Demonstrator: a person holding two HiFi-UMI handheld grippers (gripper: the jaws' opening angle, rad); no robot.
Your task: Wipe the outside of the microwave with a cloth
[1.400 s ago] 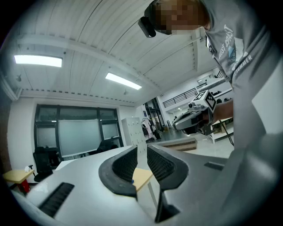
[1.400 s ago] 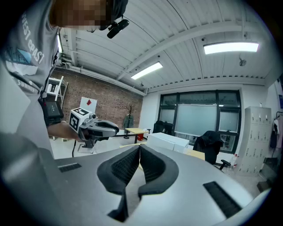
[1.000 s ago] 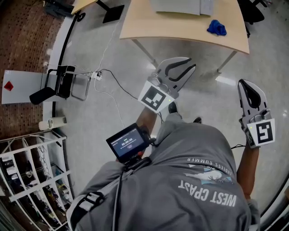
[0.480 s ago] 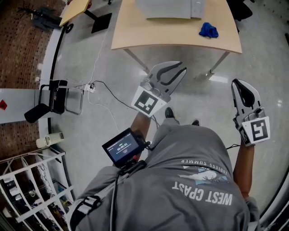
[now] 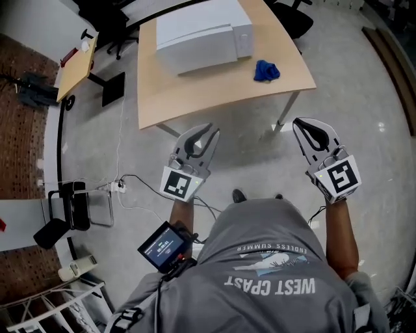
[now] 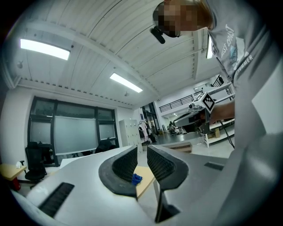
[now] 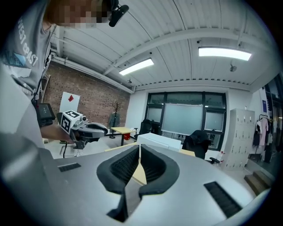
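Approach step. L claw (image 5: 203, 134), R claw (image 5: 311, 127) closed, empty, short of microwave (image 5: 205, 32). Nxt: grab blue cloth (image 5: 266, 70) just right of it.

Covering the lower part of the microwave (image 7: 159, 141) on the table (image 7: 187, 152) with the right gripper (image 7: 140, 148) in the right gripper view. Hiding that microwave wholly behind the left gripper (image 6: 142, 149) in the left gripper view, and showing just a tiny blue scrap of the cloth (image 6: 135, 178) on the table, too small for telling folds. Cutting off the office chair (image 5: 294, 16) beyond the table at the head view's top edge.
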